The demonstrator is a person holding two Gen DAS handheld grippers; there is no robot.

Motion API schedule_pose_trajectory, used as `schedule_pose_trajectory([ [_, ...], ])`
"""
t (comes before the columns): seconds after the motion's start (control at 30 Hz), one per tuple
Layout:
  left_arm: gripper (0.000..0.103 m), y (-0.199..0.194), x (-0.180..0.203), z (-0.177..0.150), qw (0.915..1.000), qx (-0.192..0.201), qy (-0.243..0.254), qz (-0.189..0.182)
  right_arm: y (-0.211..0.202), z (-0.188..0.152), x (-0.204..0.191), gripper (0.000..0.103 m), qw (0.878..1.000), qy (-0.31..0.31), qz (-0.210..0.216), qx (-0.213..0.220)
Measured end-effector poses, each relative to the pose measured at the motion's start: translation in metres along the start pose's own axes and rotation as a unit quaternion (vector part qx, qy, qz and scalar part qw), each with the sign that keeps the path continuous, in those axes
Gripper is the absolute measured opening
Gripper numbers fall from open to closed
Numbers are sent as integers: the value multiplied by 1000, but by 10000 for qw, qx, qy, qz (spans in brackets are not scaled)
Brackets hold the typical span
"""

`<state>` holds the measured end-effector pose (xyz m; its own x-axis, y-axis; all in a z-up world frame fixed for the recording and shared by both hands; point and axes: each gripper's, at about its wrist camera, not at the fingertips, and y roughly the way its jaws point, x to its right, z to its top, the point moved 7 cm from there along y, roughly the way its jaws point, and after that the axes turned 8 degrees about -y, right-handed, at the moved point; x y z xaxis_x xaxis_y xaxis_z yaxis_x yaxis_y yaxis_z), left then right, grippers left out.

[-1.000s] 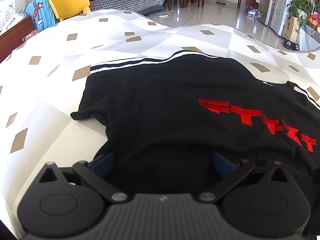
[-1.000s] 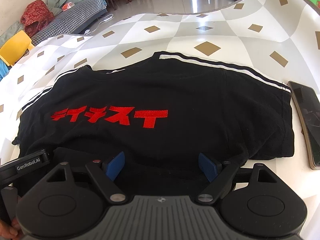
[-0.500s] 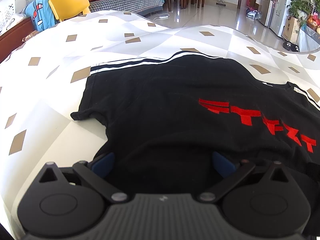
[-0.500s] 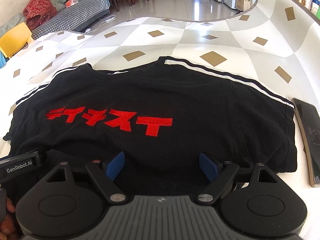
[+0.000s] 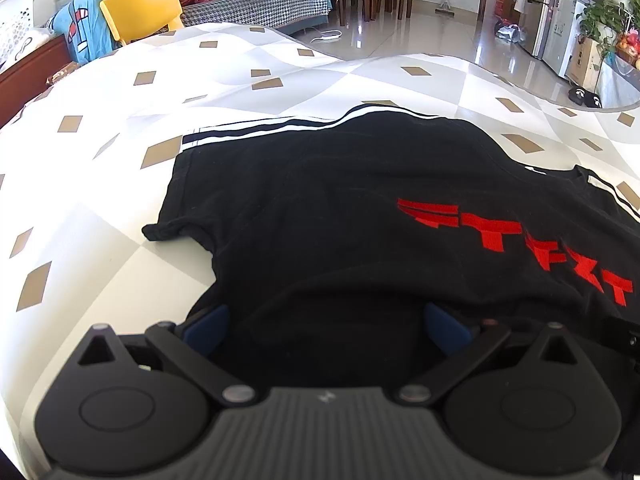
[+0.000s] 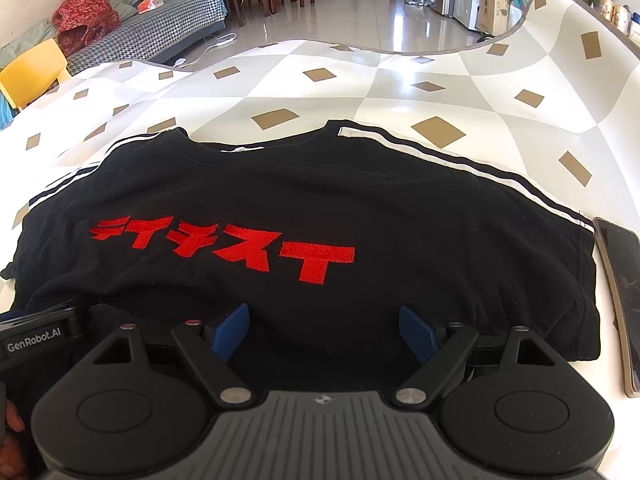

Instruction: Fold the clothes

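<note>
Just ahead of your right gripper (image 6: pixel 324 330) and your left gripper (image 5: pixel 326 332), both spread wide with nothing pinched between the blue pads, the black T-shirt (image 6: pixel 320 216) lies flat on the patterned table (image 6: pixel 440 92), its near hem under the fingers.

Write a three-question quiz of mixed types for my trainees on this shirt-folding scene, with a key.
1. True or false: the black T-shirt lies spread flat on the patterned table.
2. What lies beside the shirt's sleeve, seen in the right wrist view? A) a phone B) a mug C) scissors
3. How do the jaws of the right gripper and left gripper stand?

Key: 1. True. 2. A, a phone. 3. Both stand wide open over the shirt's near edge, gripping nothing.
</note>
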<state>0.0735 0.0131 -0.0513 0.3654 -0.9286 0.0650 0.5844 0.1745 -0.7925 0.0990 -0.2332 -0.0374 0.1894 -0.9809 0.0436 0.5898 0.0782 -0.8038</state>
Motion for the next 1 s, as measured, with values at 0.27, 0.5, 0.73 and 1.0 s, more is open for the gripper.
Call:
schedule_pose_trajectory([
  [0.27, 103, 0, 2, 0, 10000, 21, -12, 10, 4, 5, -4, 83, 10000, -57, 18, 77],
  [0.5, 103, 0, 2, 1, 10000, 32, -19, 10, 9, 10, -7, 83, 9998, -73, 59, 146],
  [0.73, 103, 1, 2, 2, 10000, 57, -28, 18, 12, 13, -12, 83, 9996, -171, 106, 221],
  [1.0, 103, 3, 1, 4, 9999, 76, -57, 37, 15, 17, -19, 83, 9990, -235, 211, 313],
])
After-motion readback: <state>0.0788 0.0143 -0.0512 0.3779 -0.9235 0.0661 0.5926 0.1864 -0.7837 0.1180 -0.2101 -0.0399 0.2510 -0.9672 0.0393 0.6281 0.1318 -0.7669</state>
